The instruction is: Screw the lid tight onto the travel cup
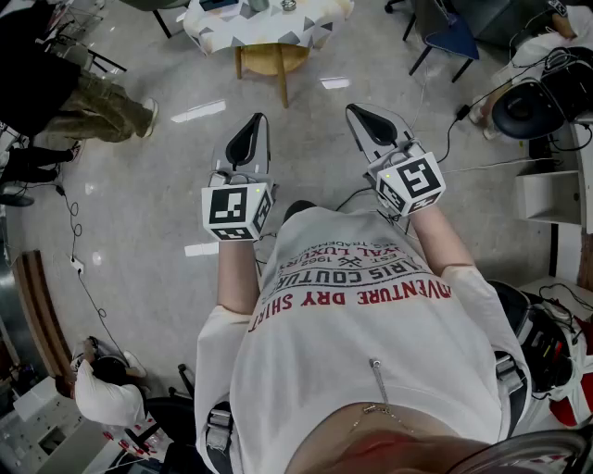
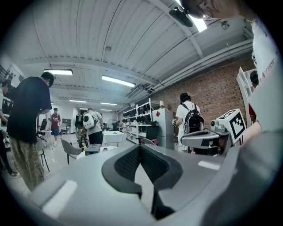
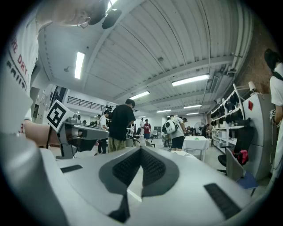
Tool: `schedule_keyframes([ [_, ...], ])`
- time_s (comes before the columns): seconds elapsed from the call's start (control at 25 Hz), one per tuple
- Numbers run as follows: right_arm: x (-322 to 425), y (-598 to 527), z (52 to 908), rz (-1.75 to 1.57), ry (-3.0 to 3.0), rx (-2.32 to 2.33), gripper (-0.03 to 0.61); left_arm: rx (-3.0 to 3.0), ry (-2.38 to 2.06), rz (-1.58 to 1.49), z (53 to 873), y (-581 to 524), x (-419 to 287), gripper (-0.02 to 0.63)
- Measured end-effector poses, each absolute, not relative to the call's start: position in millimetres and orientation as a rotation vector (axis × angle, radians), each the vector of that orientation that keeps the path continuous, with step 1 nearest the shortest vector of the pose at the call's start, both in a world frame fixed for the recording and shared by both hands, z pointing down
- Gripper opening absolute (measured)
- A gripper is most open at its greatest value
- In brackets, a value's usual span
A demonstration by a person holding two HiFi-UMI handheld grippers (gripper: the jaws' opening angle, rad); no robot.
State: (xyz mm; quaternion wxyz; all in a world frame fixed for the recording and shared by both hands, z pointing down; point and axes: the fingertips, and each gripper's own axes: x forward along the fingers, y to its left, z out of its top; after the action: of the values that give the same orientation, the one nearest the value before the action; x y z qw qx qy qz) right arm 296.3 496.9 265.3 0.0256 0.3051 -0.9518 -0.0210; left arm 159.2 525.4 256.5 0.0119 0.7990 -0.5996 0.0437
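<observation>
Jaws of the left gripper (image 2: 140, 149) are seen pressed together along their full length, with nothing held between the ribbed pads. The right gripper (image 3: 141, 152) is found in the same condition: clenched and empty. In the head view both tools are held level in front of the wearer's white printed shirt (image 1: 371, 343), side by side and apart, with their tips directed over the polished floor (image 1: 167, 185). A marker cube (image 1: 236, 208) is carried at the rear of the left tool, and a second cube (image 1: 412, 185) at the rear of the right.

The travel cup and its lid cannot be made out in any view; neither tool is in contact with any object.

A small table under a patterned cloth (image 1: 320, 23) is noted ahead of the grippers, well apart from them; the items on it are too small to identify. A person in a black top and khaki trousers (image 1: 83, 102) is recorded standing at the left, and a seated person (image 1: 102, 393) at the lower left. A brick wall (image 2: 212, 92), stocked shelving (image 2: 141, 117) and a person with a black backpack (image 2: 188, 119) are observed in the left gripper view.
</observation>
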Motion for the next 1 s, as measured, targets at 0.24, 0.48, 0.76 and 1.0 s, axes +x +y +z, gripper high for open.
schedule_keyframes([
  [0.24,289.2,488.5,267.3,-0.051,-2.950,0.931,0.009,2.488,-1.866,0.129,258.5,515.9,153.7,0.012],
  [0.48,285.4,481.6,268.9,-0.029,-2.958,0.922,0.009,2.473,-1.860,0.121,262.2,508.2,150.0,0.012],
  [0.76,287.3,466.5,279.9,0.047,-2.949,0.929,0.009,2.446,-1.815,0.132,277.0,497.6,148.9,0.012],
  [1.0,286.2,441.6,279.5,0.065,-2.988,0.935,0.279,2.417,-1.832,0.046,278.0,479.6,139.4,0.357],
])
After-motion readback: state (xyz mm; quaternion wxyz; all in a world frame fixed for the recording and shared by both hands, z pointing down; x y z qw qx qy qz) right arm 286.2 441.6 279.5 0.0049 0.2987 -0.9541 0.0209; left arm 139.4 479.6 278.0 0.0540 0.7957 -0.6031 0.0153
